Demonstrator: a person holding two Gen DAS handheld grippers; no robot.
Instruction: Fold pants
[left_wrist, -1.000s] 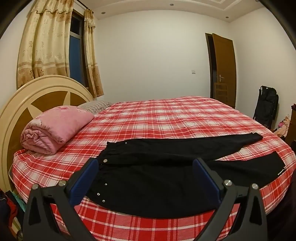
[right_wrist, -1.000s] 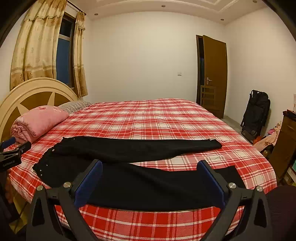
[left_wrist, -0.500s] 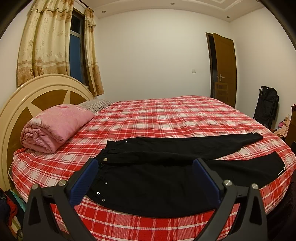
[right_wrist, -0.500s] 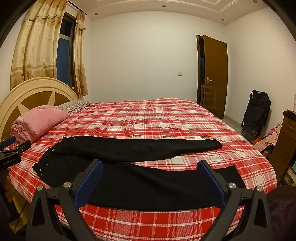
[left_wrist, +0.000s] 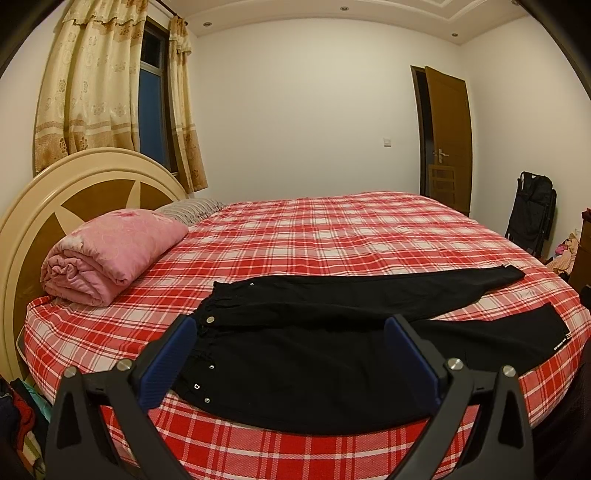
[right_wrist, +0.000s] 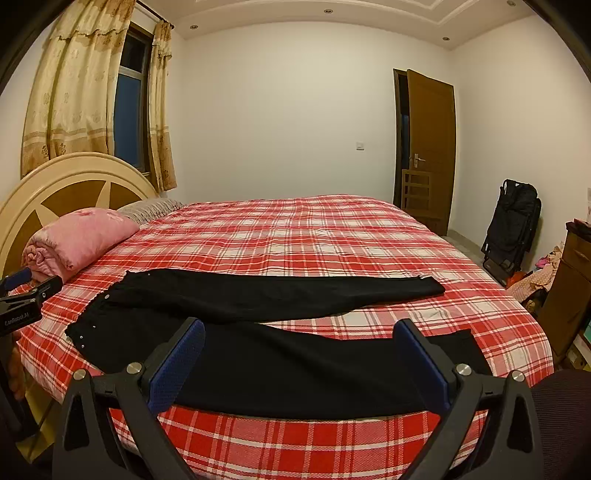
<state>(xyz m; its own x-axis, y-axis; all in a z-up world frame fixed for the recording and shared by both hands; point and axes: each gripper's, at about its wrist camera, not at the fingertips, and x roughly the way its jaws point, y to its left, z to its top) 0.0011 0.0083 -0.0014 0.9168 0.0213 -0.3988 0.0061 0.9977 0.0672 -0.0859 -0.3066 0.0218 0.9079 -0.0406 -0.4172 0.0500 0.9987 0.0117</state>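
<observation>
**Figure: Starting position for the first fold of the trousers**

A pair of black, soft-fabric pants (left_wrist: 314, 354) lies flat near the front edge of the round bed with the red-and-white checked sheet (left_wrist: 332, 229), waistband toward 9 o'clock, legs running toward 3 o'clock and spread in a shallow V. A rolled pink quilt (left_wrist: 107, 254) rests at 10 o'clock against the cream-and-brown headboard (left_wrist: 74, 184). The left hand-held gripper (left_wrist: 291, 336) hovers above the waist region; the right hand-held gripper (right_wrist: 301, 341) hovers above the near leg. Each has its blue-padded fingers spread wide and grasps nothing. Folding has not yet begun. Suggested technique: bring the legs together first. Pinch the near leg's outer edge at the waistband corner with the left tool and near the cuff with the right, lift only slightly, and carry both toward 12 o'clock in step, so the seams align and the cloth does not bunch.
</observation>
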